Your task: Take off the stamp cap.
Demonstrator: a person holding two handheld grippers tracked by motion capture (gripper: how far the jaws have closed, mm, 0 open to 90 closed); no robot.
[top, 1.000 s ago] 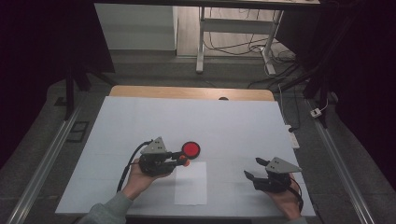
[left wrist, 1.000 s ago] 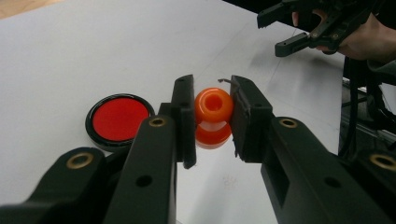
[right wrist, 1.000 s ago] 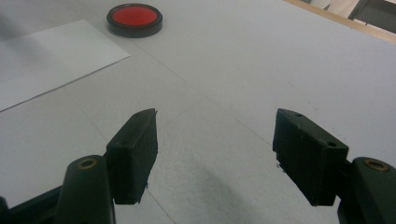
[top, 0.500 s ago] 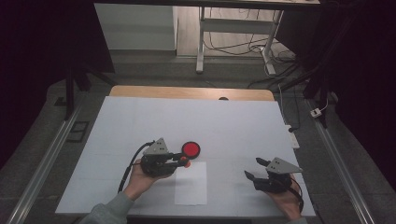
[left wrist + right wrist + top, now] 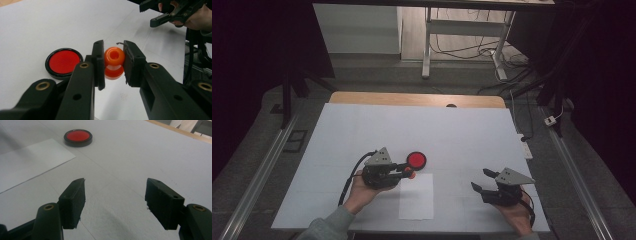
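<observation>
Left gripper [image 5: 113, 62] clamped on orange spool [image 5: 114, 61], held just above table [image 5: 462, 130], near sheet of paper [image 5: 417, 197]. Red disc [image 5: 416, 159] at spool's one o'clock, close. Right gripper [image 5: 115, 202] at spool's four o'clock, well apart, jaws wide, just closing slightly, nothing between.

Left gripper [image 5: 404, 171] sits left of table [image 5: 462, 135] centre, near the front, with a small spool [image 5: 114, 62] clamped between its jaws, just above the top edge of a paper sheet [image 5: 416, 196] that lies flat on the table in front of it. Round disc [image 5: 416, 159] lies flat on the table just behind and slightly right of that gripper's tips, close to the sheet's far edge but off it. Right gripper [image 5: 480, 181] is well apart to the right, near the front edge, jaws spread over bare table with nothing between them.
</observation>
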